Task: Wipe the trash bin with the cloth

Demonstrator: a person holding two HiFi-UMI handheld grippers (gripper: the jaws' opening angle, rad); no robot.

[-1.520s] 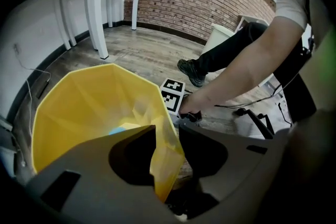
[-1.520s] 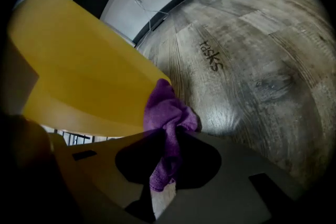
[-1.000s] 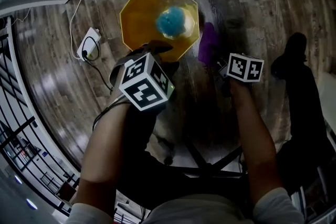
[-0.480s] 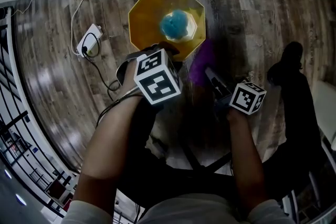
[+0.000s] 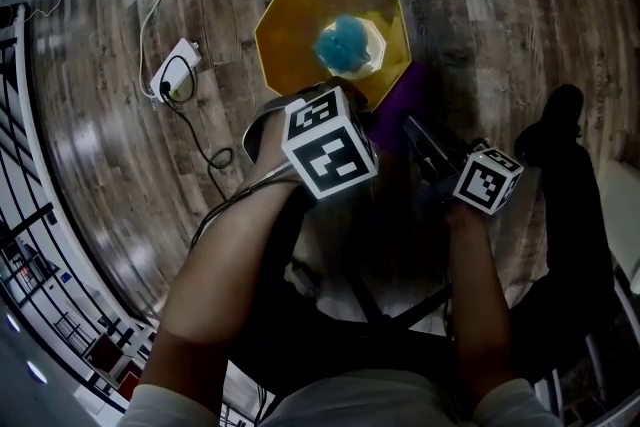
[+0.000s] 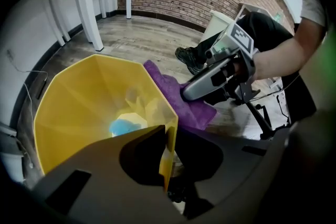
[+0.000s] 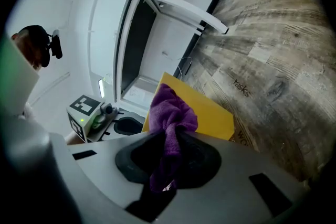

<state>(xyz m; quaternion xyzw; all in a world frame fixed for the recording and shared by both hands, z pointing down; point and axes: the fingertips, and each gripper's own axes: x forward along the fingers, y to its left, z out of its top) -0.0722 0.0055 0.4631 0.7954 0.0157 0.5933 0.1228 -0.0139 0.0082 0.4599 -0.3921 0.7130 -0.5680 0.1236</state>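
The yellow octagonal trash bin (image 5: 300, 35) stands on the wood floor with a crumpled blue thing (image 5: 342, 45) at its bottom. My left gripper (image 6: 169, 134) straddles the near rim wall of the bin (image 6: 79, 113); its jaws are closing, with the wall's edge pinched between them. My right gripper (image 7: 167, 139) is shut on the purple cloth (image 7: 168, 107), which is bunched against the bin's outer side (image 7: 210, 107). In the head view the cloth (image 5: 400, 110) lies against the bin's right wall, just ahead of the right gripper (image 5: 415, 135).
A white power strip (image 5: 175, 70) with a looping black cable lies on the floor left of the bin. A black shoe (image 5: 560, 115) stands to the right. A chair's star base (image 5: 390, 315) sits under me. White table legs (image 6: 89, 2) stand beyond the bin.
The left gripper has come onto the bin's near rim and closed down on it. The right gripper has carried the purple cloth from the floor side up against the bin's right wall.
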